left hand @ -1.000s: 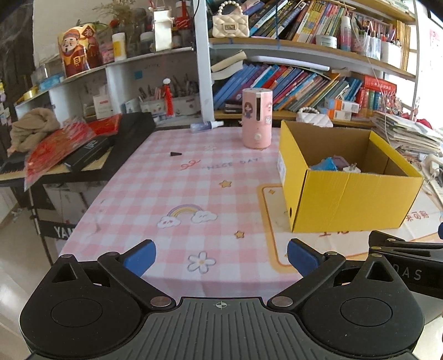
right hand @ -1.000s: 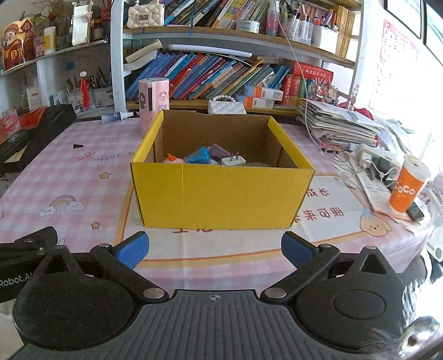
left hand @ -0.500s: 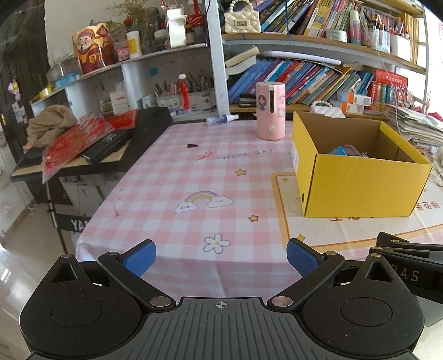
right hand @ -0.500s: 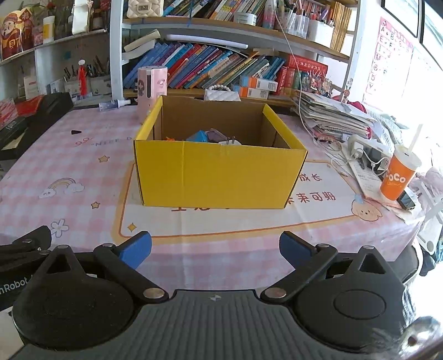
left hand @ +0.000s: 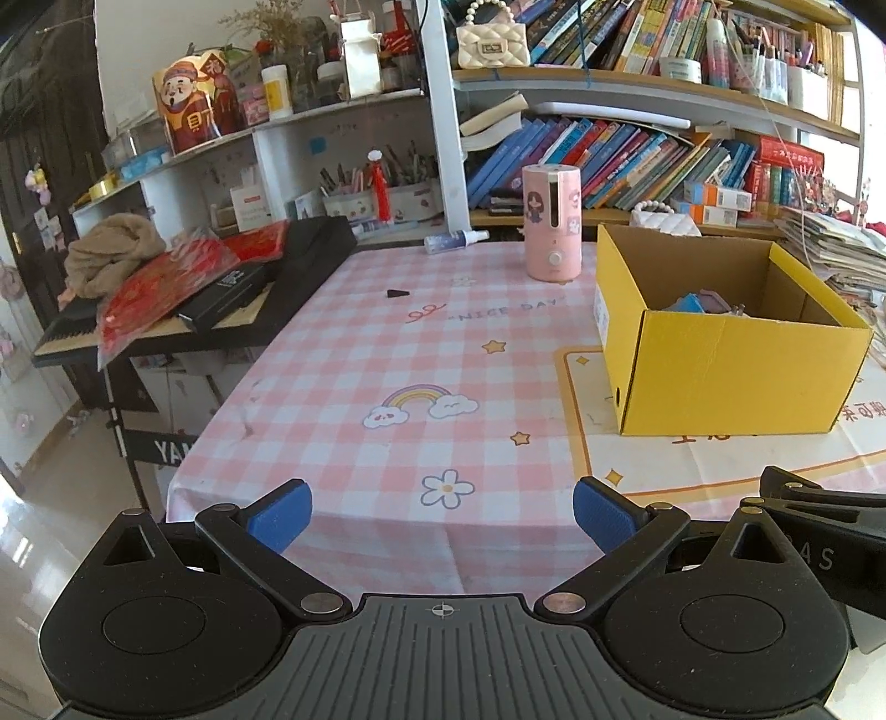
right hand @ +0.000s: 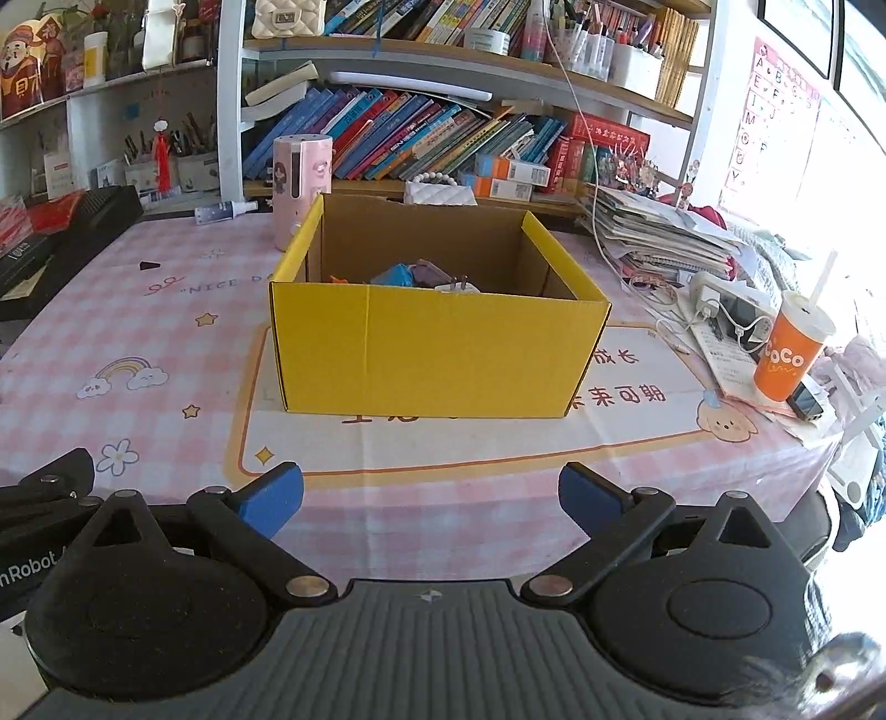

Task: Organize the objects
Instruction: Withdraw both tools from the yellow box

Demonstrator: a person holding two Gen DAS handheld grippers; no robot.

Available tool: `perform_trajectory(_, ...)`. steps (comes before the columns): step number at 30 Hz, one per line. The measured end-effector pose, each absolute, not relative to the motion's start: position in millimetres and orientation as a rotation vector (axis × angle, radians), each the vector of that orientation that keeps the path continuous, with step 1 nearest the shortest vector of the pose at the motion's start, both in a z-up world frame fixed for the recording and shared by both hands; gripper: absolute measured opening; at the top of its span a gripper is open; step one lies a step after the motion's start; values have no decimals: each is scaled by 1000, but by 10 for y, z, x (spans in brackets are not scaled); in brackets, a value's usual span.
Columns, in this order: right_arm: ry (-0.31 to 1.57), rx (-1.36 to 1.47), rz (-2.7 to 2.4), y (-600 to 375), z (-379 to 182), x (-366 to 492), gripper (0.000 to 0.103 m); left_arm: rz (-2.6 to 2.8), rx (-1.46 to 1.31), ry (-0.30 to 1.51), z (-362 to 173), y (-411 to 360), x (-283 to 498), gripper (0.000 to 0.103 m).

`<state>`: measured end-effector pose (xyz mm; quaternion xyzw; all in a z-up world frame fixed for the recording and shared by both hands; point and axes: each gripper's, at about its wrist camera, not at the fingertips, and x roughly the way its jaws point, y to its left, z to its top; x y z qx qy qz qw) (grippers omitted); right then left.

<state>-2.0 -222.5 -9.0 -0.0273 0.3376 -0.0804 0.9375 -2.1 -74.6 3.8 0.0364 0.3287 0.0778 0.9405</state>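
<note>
Both grippers, left (left hand: 443, 515) & right (right hand: 431, 495), have backed off from the yellow cardboard box (right hand: 437, 343), jaws wide w/ nothing held, so sorting looks done.

Bright daylight from the right, overexposed glare there, fisheye-bent edges, sharp focus.

Ahead of your jaws the table (left hand: 354, 387) wears a pink checked cloth. Beyond it, white shelves (right hand: 421, 50) packed with books (right hand: 421, 133) fill the back wall. To the far left of your left jaws, a keyboard (left hand: 183, 327) stands over pale, glossy floor (left hand: 50, 498). Right of your right jaws, daylight floods in beside an alphabet poster (right hand: 769, 111).
</note>
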Motion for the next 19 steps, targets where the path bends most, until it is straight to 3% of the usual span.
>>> perform_trajectory(19, 692, -62, -166, -2194, -61, 46, 100, 159, 58, 688, 35, -702, 49, 101)
